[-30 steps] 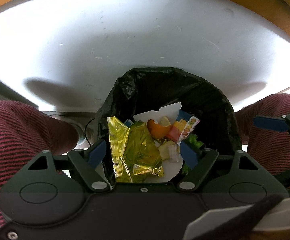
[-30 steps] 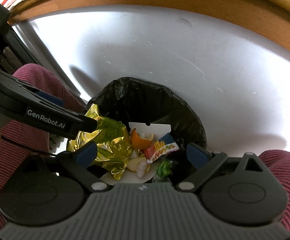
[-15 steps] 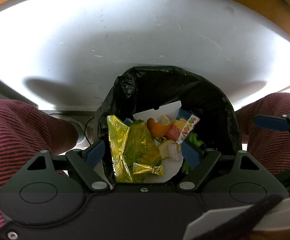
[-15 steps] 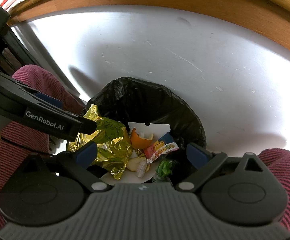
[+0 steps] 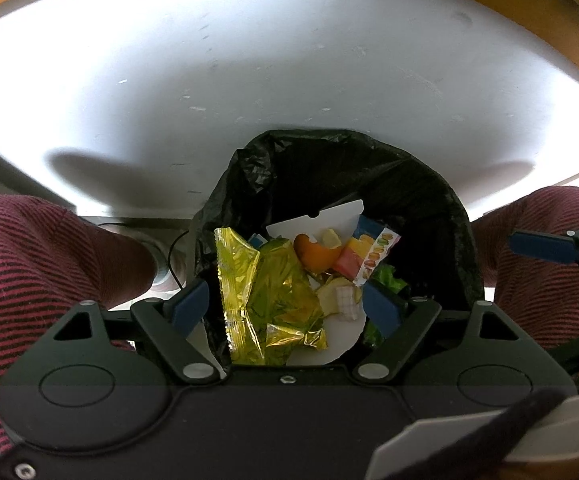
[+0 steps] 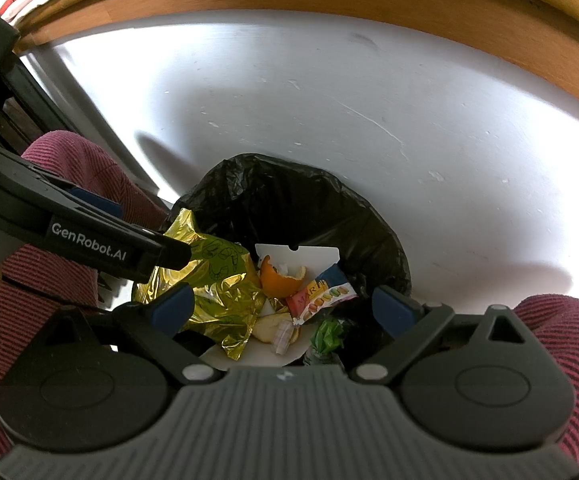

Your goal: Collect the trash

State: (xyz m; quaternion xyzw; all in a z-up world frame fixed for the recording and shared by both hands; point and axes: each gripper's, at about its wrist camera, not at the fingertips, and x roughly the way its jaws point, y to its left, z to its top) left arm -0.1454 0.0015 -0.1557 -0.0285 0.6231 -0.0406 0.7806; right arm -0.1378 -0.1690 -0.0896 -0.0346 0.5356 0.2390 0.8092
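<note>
A: What is seen behind everything?

B: A white desk [image 5: 249,80] with a wooden edge is seen across the top of both views. Red striped trouser legs [image 5: 29,264] are seen at either side, with a bin lined by a black bag [image 5: 429,208] set between them.

A: And where is the trash found?

B: It is heaped in the bag's mouth on a white paper plate [image 5: 341,340]. A crumpled gold foil wrapper [image 5: 273,296] is laid to the left, with orange peel [image 5: 317,258] and a printed sweet packet [image 5: 373,256] beside it; something green [image 6: 329,332] is tucked at the right (what it is cannot be told).

A: How are the tongs held?

B: The left tongs [image 5: 289,304] are spread wide above the heap, with nothing clamped. The right tongs [image 6: 285,306] are likewise held apart and empty, and one arm of the left tongs is seen reaching to the foil in the right wrist view.
</note>
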